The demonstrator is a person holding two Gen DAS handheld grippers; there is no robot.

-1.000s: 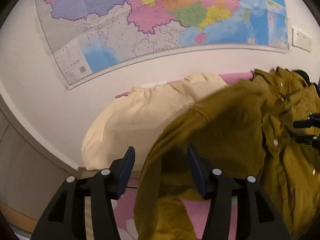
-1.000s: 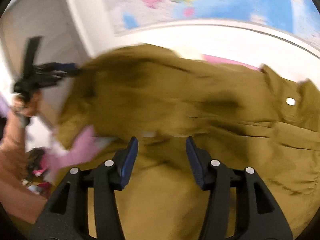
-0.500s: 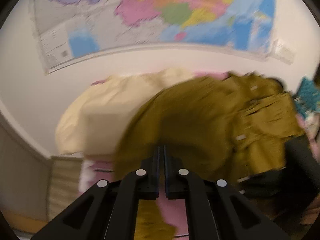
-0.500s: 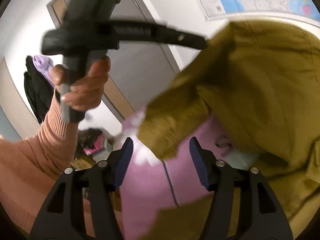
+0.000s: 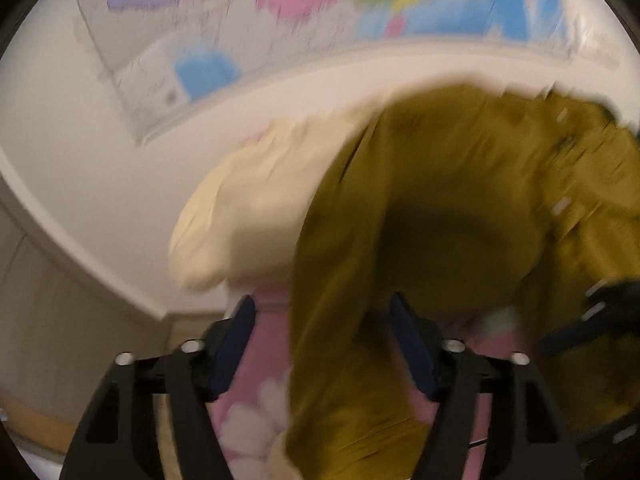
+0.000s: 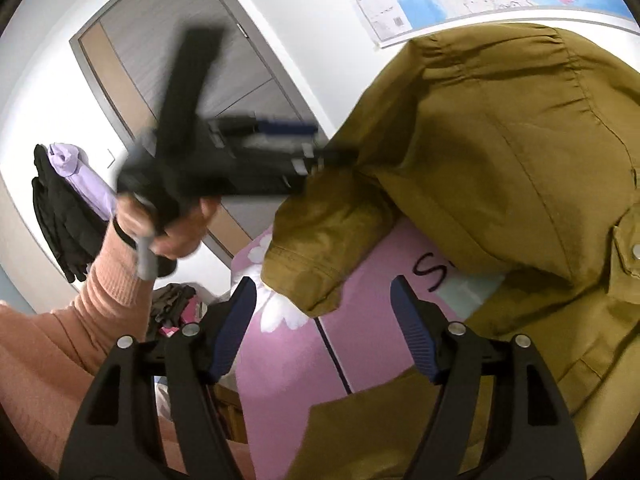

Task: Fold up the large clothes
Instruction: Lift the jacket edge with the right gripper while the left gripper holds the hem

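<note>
Left wrist view, blurred: the left hand-held gripper (image 5: 322, 344) has just been opening, its jaws standing apart with a fold of the mustard jacket (image 5: 432, 216) hanging between them — the pads do not press it. Behind lies a cream pillow (image 5: 248, 216) under a wall map (image 5: 280, 12).

Right wrist view: the right hand-held gripper (image 6: 322, 326) has also been opening — wide and empty. The jacket's sleeve cuff (image 6: 316, 256) droops over the pink sheet (image 6: 288, 380). The person's hand (image 6: 160, 228) holds the other gripper at the jacket's edge.
</note>
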